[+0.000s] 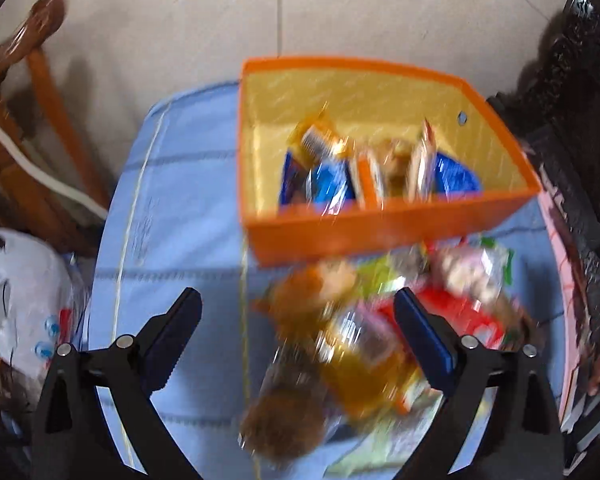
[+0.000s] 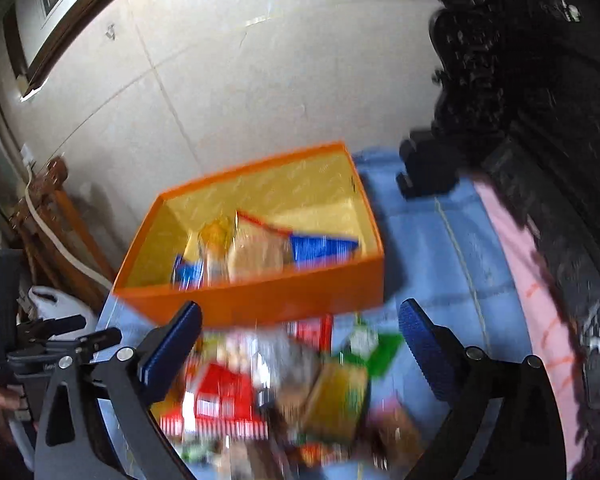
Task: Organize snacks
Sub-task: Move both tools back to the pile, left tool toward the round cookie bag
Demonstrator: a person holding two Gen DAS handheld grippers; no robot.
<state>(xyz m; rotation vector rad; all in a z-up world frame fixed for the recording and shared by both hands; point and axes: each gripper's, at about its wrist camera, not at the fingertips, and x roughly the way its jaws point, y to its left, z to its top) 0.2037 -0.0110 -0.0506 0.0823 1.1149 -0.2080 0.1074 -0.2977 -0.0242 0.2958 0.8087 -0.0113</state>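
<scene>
An orange box [image 1: 380, 232] with a yellow lining stands on the blue cloth and holds several snack packets [image 1: 332, 168]. The same orange box [image 2: 260, 296] shows in the right wrist view with packets [image 2: 256, 252] inside. A blurred pile of loose snacks [image 1: 360, 332] lies in front of it. My left gripper [image 1: 300, 320] is open above that pile, nothing between its pads. My right gripper [image 2: 300, 332] is open over the same pile of snacks [image 2: 284, 388], also holding nothing. The left gripper's frame [image 2: 40, 344] appears at the left edge of the right wrist view.
The blue tablecloth [image 1: 172, 208] covers a round table. A wooden chair [image 1: 28, 100] and a white plastic bag [image 1: 16, 292] stand to the left. Dark carved furniture [image 2: 540, 120] rises on the right, beside a pink cloth [image 2: 512, 240]. A tiled wall [image 1: 340, 12] lies behind.
</scene>
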